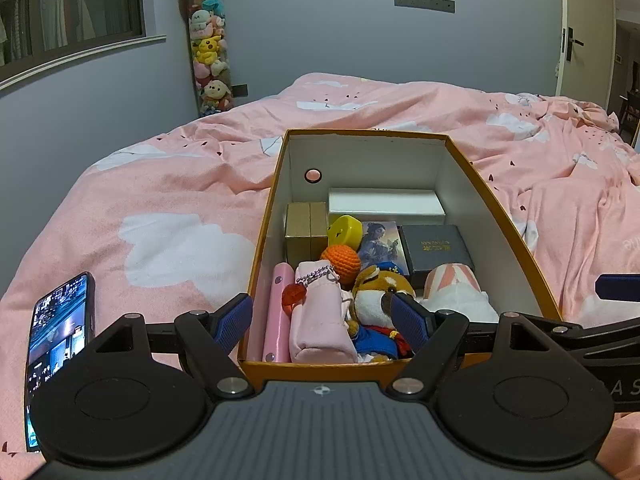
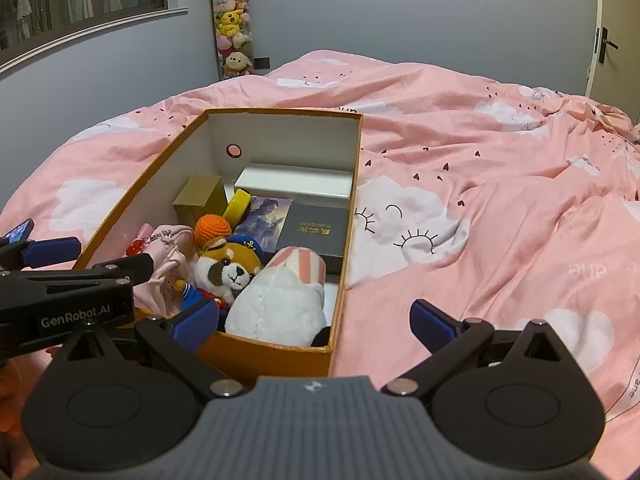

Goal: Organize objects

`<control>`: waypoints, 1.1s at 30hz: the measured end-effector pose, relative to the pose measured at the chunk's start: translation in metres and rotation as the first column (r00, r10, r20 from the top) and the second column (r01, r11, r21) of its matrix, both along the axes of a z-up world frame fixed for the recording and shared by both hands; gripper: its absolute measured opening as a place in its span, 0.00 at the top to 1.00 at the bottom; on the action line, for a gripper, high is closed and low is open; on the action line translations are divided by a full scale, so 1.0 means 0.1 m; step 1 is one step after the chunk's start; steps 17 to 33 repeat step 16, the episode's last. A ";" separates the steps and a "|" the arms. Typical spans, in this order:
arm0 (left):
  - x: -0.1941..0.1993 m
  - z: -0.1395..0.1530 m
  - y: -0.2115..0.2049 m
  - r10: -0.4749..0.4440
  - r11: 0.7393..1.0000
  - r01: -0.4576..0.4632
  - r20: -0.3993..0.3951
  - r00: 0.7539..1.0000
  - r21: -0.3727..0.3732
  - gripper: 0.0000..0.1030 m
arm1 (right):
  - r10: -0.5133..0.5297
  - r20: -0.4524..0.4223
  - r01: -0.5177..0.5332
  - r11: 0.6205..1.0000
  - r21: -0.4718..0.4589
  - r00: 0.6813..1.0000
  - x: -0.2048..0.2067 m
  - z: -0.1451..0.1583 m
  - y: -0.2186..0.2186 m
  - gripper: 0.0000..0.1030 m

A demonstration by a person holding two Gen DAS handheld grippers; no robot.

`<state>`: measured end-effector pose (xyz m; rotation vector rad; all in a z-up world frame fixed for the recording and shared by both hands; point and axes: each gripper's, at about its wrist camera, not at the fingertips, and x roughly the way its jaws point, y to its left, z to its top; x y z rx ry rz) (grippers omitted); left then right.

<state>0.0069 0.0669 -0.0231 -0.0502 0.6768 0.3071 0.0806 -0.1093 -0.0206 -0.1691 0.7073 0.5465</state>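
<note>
Orange box (image 1: 516, 236) on the bed (image 1: 180, 184), long axis running away from both grippers. Left gripper (image 1: 322, 316) spread wide and empty over the box's near end, nearest the plush dog (image 1: 380, 296). Right gripper (image 2: 314, 322) open, astride the near right corner. Phone (image 1: 60, 340) plain only in the left view.
</note>
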 end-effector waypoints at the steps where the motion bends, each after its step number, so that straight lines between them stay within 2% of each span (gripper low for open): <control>1: 0.00 0.00 0.00 0.000 1.000 0.000 0.000 1.000 0.000 0.11 | -0.001 -0.001 0.001 1.000 0.000 1.000 0.00 0.00 0.00 0.01; 33: 0.00 0.00 0.00 0.004 1.000 -0.004 0.002 1.000 0.003 0.11 | -0.002 -0.014 0.002 1.000 0.002 1.000 0.01 -0.02 0.00 0.01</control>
